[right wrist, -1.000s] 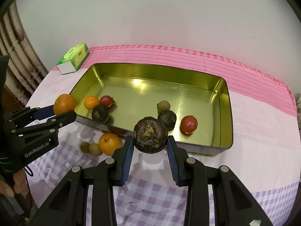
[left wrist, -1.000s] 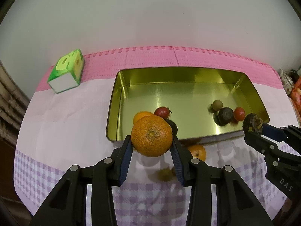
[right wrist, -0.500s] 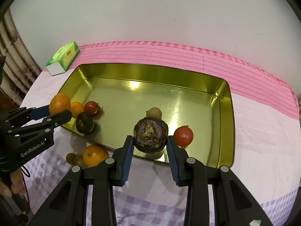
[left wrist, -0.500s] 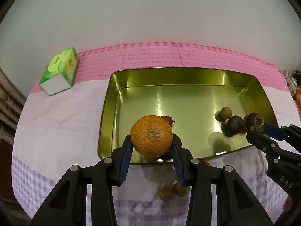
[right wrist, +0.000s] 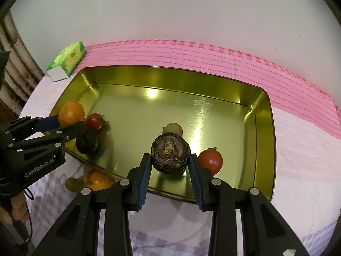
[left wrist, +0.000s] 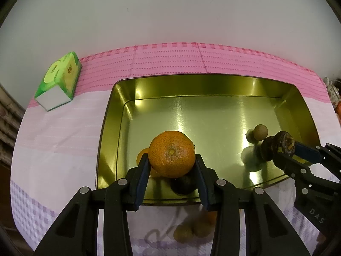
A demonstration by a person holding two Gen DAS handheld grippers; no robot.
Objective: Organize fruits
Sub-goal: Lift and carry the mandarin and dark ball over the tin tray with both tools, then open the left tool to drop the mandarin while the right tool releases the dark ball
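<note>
Both of my grippers have come forward and down since a second ago, so the gold tray (left wrist: 107, 128) now fills more of each view and the fruit I carry hangs over its floor instead of over the cloth. From my left wrist camera, the left gripper (left wrist: 171, 171) is clamped on an orange (left wrist: 171, 153), its blue pads pressed to both sides, above the tray's near-left part; a second small orange (left wrist: 141, 155) peeks out at nine o'clock of it and a dark round fruit (left wrist: 183, 184) sits at six o'clock, both in the tray. From my right wrist camera, the right gripper (right wrist: 170, 166) is closed on a dark, shrivelled fruit (right wrist: 170, 152) over the tray's near middle. A pale brown fruit (right wrist: 173, 129) lies on the tray floor at twelve o'clock of it, just behind, and a red tomato (right wrist: 210, 161) lies at three o'clock, just beside the right finger. At nine o'clock, well apart, another red tomato (right wrist: 94, 121) rests by the tray's left wall. Outside the tray, on the checked tablecloth (right wrist: 298, 149) at seven o'clock, lie one more orange (right wrist: 97, 180) and a small brown fruit (right wrist: 71, 183) touching it; my left wrist camera shows two brown fruits (left wrist: 191, 231) side by side there. A green tissue box (right wrist: 67, 60) stands at eleven o'clock, beyond the tray's far-left corner, near the white wall (right wrist: 170, 10).
</note>
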